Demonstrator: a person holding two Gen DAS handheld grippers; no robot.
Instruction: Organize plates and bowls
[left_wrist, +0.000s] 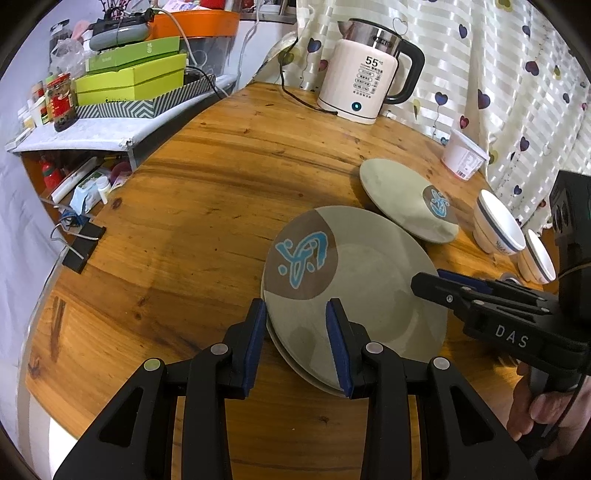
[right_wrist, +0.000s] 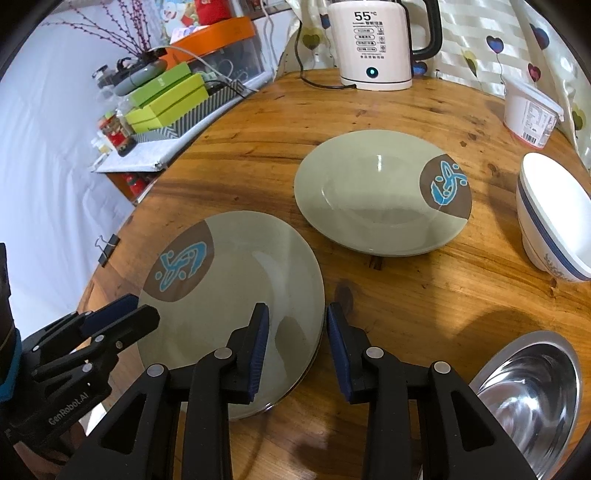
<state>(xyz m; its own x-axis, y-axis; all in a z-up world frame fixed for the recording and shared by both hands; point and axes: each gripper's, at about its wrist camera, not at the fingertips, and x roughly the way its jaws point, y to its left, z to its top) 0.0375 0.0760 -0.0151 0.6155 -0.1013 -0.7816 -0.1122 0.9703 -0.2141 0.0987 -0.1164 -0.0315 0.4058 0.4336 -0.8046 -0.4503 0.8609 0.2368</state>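
Straddling opposite rims of the stacked green plates (right_wrist: 229, 288) at the wooden table's (left_wrist: 207, 192) near edge, the left gripper (left_wrist: 295, 343) and right gripper (right_wrist: 297, 347) were pictured with jaws spread, unclamped; a slip off the edge was judged possible if closed unevenly.

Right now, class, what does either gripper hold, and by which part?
Nothing: the left gripper and right gripper straddle opposite rims of the stacked plates, jaws open.
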